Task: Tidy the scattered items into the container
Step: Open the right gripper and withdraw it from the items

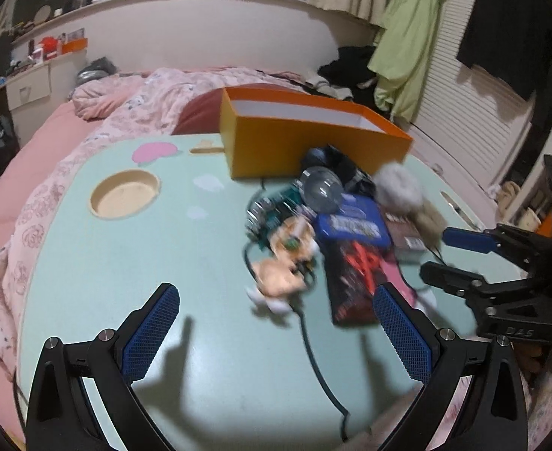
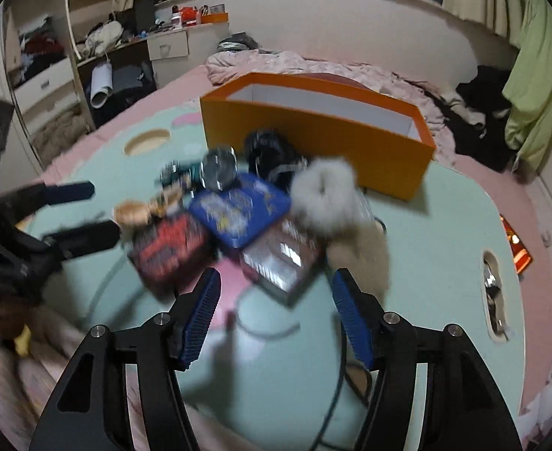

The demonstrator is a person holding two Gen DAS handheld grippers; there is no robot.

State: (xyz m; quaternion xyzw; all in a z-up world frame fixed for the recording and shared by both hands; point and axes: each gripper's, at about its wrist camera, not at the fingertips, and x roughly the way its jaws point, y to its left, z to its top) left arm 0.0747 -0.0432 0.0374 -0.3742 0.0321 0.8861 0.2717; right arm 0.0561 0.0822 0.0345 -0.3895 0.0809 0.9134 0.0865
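An open orange box (image 1: 294, 146) (image 2: 313, 143) stands at the far side of the pale green table (image 1: 144, 263). In front of it lies a blurred pile: a blue packet (image 1: 351, 225) (image 2: 238, 214), a red-and-black carton (image 1: 355, 278) (image 2: 167, 248), a shiny brown box (image 2: 279, 263), a grey fluffy ring (image 1: 398, 184) (image 2: 325, 199), a clear ball (image 1: 321, 188) and an orange plush toy (image 1: 283, 263). My left gripper (image 1: 276, 289) (image 2: 105, 210) is wide open just short of the plush and carton. My right gripper (image 2: 276, 274) (image 1: 435, 251) is open, its tips just short of the brown box, gripping nothing.
A black cable (image 1: 313, 357) runs from the pile to the table's near edge. The table has a round recess (image 1: 123, 197) at the left and a slot (image 2: 494, 293) at the right. Pink bedding (image 1: 50, 143) surrounds it; cluttered drawers (image 2: 167, 47) stand behind.
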